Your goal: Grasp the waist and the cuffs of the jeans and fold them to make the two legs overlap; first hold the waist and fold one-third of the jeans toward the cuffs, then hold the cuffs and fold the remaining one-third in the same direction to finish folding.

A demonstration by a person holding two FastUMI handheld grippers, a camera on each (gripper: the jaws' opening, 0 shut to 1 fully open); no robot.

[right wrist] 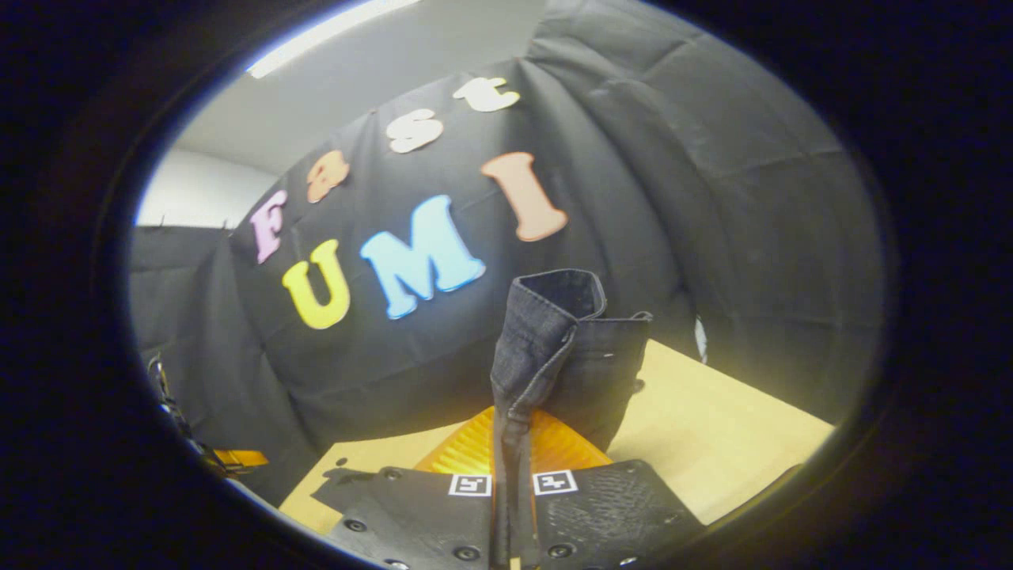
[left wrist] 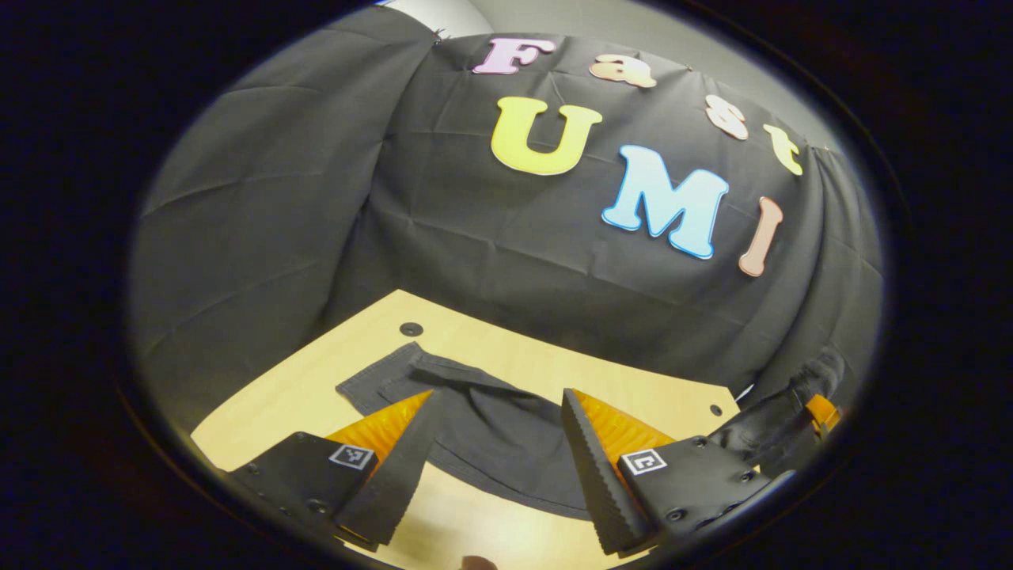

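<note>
While pinched, dark jeans point(right wrist: 554, 348) upright, creased

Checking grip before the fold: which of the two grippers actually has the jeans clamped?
The right gripper: its fingers pinch a seamed edge of the jeans. The left gripper is open above them.

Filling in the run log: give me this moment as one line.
left gripper: jaws open over jeans on table | right gripper: jaws shut on a jeans edge, raised | fold: unfinished
</note>
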